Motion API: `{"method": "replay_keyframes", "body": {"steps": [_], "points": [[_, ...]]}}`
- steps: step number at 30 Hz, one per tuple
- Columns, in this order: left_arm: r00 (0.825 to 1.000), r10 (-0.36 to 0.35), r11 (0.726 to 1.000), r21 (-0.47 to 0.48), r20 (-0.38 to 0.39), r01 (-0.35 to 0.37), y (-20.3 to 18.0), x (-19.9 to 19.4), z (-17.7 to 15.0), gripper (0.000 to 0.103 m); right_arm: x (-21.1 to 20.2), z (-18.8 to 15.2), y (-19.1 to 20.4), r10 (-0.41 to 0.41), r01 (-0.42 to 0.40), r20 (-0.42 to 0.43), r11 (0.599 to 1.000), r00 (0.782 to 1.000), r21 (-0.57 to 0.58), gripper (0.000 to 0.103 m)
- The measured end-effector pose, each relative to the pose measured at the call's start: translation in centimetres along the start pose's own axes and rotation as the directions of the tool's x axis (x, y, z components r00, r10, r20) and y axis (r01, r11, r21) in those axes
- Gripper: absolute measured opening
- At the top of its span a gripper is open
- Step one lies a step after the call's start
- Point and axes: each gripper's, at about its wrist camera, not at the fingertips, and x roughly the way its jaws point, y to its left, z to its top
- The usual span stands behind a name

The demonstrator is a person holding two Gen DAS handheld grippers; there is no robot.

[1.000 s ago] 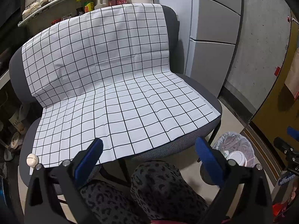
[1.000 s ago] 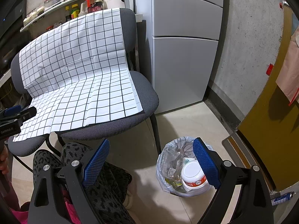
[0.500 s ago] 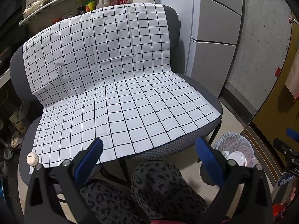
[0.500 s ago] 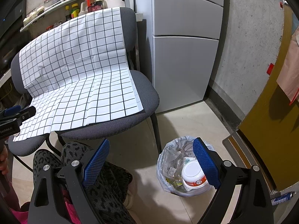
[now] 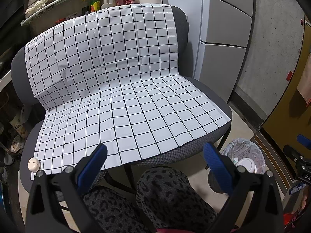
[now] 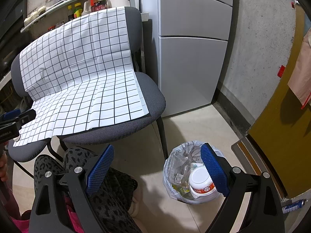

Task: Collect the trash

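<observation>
A small bin lined with a clear bag (image 6: 176,161) stands on the floor right of the chairs; it holds crumpled wrappers and a white tub with a red label (image 6: 201,184). The bin (image 5: 244,151) also shows at lower right in the left wrist view. My right gripper (image 6: 157,167) hangs open above the floor just left of the bin, nothing between its blue pads. My left gripper (image 5: 155,163) is open and empty over the front edge of the chairs, above the person's leopard-print knees (image 5: 165,190). A white cloth with a black grid (image 5: 116,89) covers the grey chairs.
A small cream ball (image 5: 33,165) rests at the cloth's front left corner. A grey fridge (image 6: 192,44) stands behind the bin, beside a concrete wall and a yellow door (image 6: 281,136). A shelf of bottles and jars (image 5: 93,2) runs behind the chairs. A spray can (image 6: 293,206) lies on the floor.
The left wrist view has tipped slightly, so the chairs and cloth sit a little lower in it. The right gripper and the bin stay as they were.
</observation>
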Motion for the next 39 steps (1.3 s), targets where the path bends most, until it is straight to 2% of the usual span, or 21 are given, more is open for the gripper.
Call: {"method": "replay_keyframes", "body": {"steps": [25,34,39], "points": [[1.000,0.002,1.000,0.009,-0.008,-0.002,-0.43,0.11,-0.37,0.096,0.23,0.01,-0.25,0.002,-0.002,-0.006,1.000,1.000,0.001,0.090],[0.999,0.035,0.999,0.025,0.002,-0.035,-0.41,0.10,-0.41,0.096,0.37,-0.12,-0.26,0.003,-0.003,-0.008,1.000,1.000,0.002,0.090],[1.000,0.027,1.000,0.009,-0.011,-0.027,0.14,0.63,-0.36,0.096,0.64,-0.19,-0.21,0.006,-0.006,-0.016,1.000,1.000,0.006,0.090]]}}
